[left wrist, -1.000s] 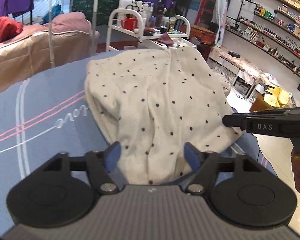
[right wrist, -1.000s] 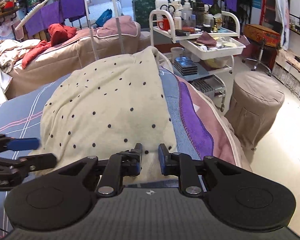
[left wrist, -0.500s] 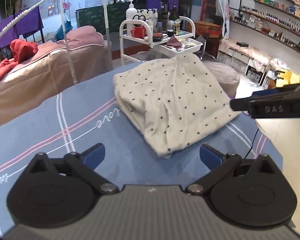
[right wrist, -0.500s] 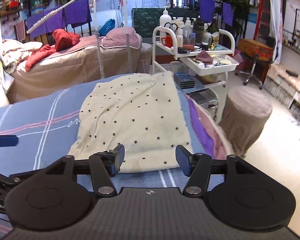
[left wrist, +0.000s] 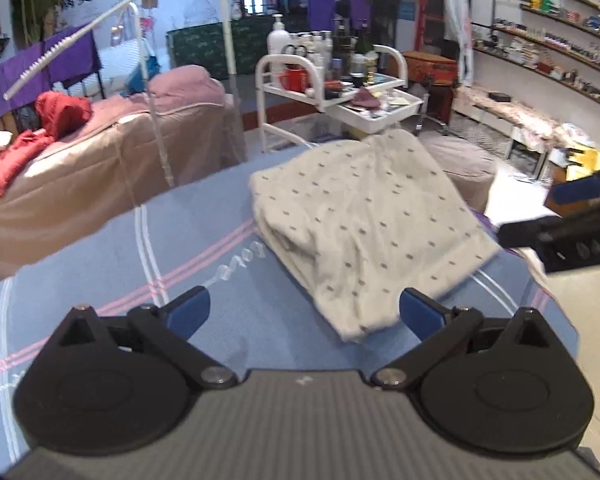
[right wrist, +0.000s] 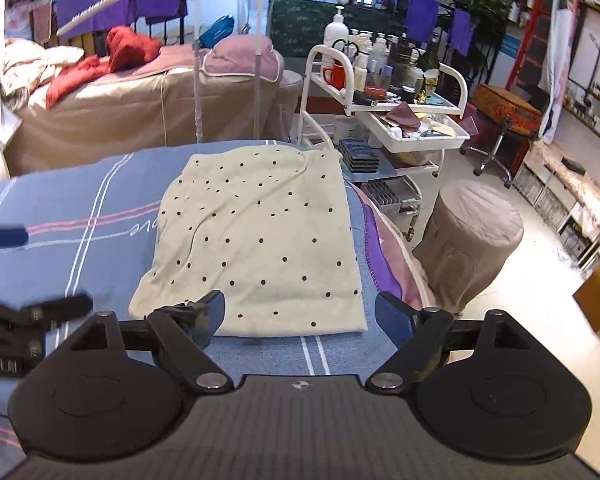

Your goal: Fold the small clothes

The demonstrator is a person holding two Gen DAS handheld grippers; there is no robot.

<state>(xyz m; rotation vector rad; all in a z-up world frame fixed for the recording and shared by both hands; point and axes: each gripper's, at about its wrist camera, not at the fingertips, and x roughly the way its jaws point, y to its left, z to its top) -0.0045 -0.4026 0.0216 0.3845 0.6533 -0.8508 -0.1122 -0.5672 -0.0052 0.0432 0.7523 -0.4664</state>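
Left tongs half cut off

beauty salon | treatment beds | bottle-laden trolley | product shelves

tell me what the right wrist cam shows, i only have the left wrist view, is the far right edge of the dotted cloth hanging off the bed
Observer: No. In the right wrist view the dotted cloth lies wholly on the blue bedcover, its right edge just short of a purple trim strip.
Operator: is the right tool holding anything
Observer: No. The right tool is open, and nothing is pinched; the cloth's near edge lies flat below it.
Operator: what's past the bed on that side
Observer: A round stool with a tan cover stands on the floor beside the bed, with a white cart behind it.
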